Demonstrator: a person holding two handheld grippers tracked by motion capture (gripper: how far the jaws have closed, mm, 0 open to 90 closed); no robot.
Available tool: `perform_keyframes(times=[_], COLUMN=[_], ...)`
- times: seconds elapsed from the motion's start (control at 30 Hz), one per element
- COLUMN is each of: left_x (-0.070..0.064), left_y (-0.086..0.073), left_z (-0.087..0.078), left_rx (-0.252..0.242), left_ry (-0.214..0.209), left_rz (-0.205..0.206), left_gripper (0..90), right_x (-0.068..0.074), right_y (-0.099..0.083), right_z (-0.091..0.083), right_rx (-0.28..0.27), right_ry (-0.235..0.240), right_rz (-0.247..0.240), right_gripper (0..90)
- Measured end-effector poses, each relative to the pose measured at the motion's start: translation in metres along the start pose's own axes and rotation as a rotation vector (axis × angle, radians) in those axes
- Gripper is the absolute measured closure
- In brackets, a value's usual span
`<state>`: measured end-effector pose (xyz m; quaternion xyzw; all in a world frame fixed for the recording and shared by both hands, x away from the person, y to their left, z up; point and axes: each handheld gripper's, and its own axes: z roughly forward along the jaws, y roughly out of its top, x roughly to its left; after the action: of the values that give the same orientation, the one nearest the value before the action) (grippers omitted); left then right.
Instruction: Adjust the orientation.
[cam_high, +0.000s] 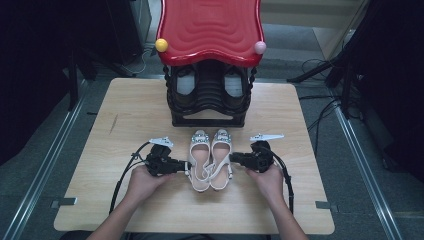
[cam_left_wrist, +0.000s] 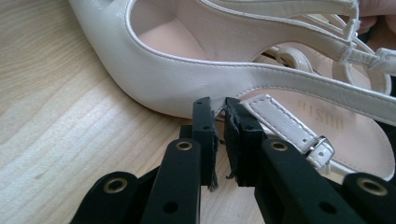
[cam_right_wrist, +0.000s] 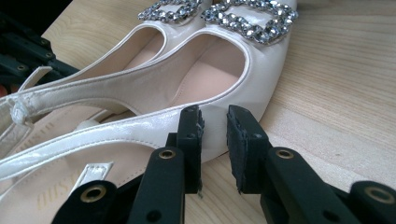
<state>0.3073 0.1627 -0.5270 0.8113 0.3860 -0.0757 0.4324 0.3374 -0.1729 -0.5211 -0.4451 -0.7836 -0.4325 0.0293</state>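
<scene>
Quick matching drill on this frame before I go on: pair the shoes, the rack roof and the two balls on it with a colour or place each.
Things:
1. pair of cream slingback shoes with crystal buckles
2. wavy plastic roof of the black shoe rack
3. small ball on the roof's left corner
4. small ball on the roof's right corner

Matches:
a. pink
b. red
c. between the two grippers
d. yellow

Pairs: 1-c, 2-b, 3-d, 4-a
</scene>
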Motion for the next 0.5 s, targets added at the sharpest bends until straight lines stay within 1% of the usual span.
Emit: perform_keyframes(times=[0.17,0.2,0.3,0.4,0.43,0.5], left_x=[-0.004,-0.005,-0.009,-0.014,-0.016,-0.019], left_y=[-0.001,-0.002,-0.003,-0.004,-0.004,-0.004], left_z=[0.002,0.003,0.005,0.008,0.009,0.01], left_rx=[0.008,0.007,0.005,0.008,0.014,0.022], left_ry=[-0.015,-0.022,-0.025,-0.04,-0.043,-0.032], left_rz=[0.007,0.005,0.009,-0.01,-0.011,0.007], left_gripper=[82.5,82.1,81.4,80.0,79.8,80.0], right_x=[0.001,0.001,0.0,-0.001,-0.001,-0.002], right_y=[0.002,0.002,0.003,0.004,0.004,0.004], right_z=[-0.001,-0.002,-0.003,-0.004,-0.005,-0.006], right_rx=[0.01,0.01,0.01,0.006,0.004,0.005], right_ry=[-0.021,-0.025,-0.037,-0.051,-0.057,-0.065], right_rz=[-0.02,-0.02,-0.024,-0.034,-0.036,-0.037], right_gripper=[76.9,76.9,76.9,77.1,76.9,76.4])
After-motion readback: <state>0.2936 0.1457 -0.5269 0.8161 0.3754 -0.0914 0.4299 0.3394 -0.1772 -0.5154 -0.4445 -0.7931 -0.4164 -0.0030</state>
